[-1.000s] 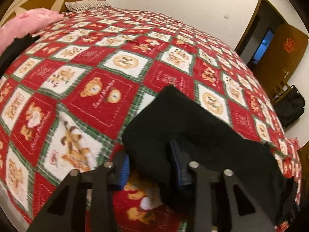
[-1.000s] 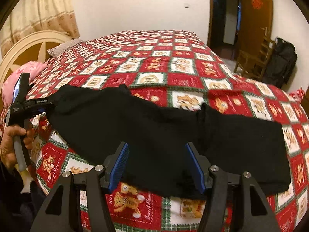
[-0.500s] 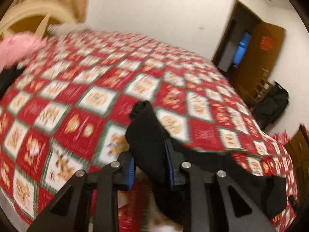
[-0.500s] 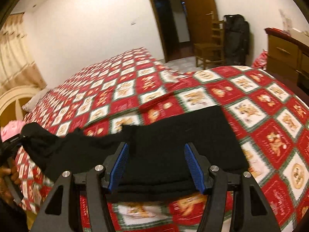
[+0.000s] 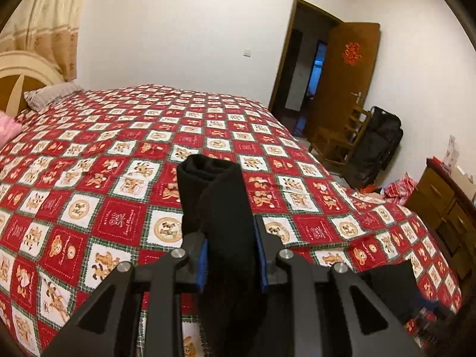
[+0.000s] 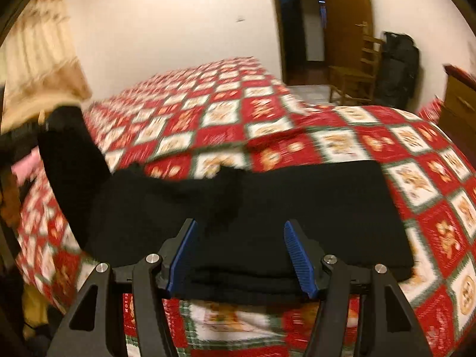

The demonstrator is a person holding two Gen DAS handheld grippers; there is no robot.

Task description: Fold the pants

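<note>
The black pants [image 6: 297, 208] lie across the near edge of the bed, folded into a flat layer. My left gripper [image 5: 230, 238] is shut on one end of the pants [image 5: 220, 202] and holds it lifted above the bed; the bunched cloth stands up between the blue pads. In the right wrist view that lifted end [image 6: 71, 154] rises at the far left. My right gripper [image 6: 241, 238] is open, its blue pads [image 6: 297, 255] apart over the near edge of the pants, holding nothing.
The bed wears a red, white and green bear-pattern quilt [image 5: 119, 154]. A headboard [image 5: 17, 80], a pillow [image 5: 50, 95] and pink bedding [image 5: 7, 128] are at the left. An open door [image 5: 342, 83], wooden chair [image 5: 342, 139], black bag [image 5: 377, 145] and dresser [image 5: 446, 211] stand at the right.
My left gripper has raised its end of the pants off the bed and carried it rightward. My right gripper has stayed open over the pants' near edge while its view swung.
</note>
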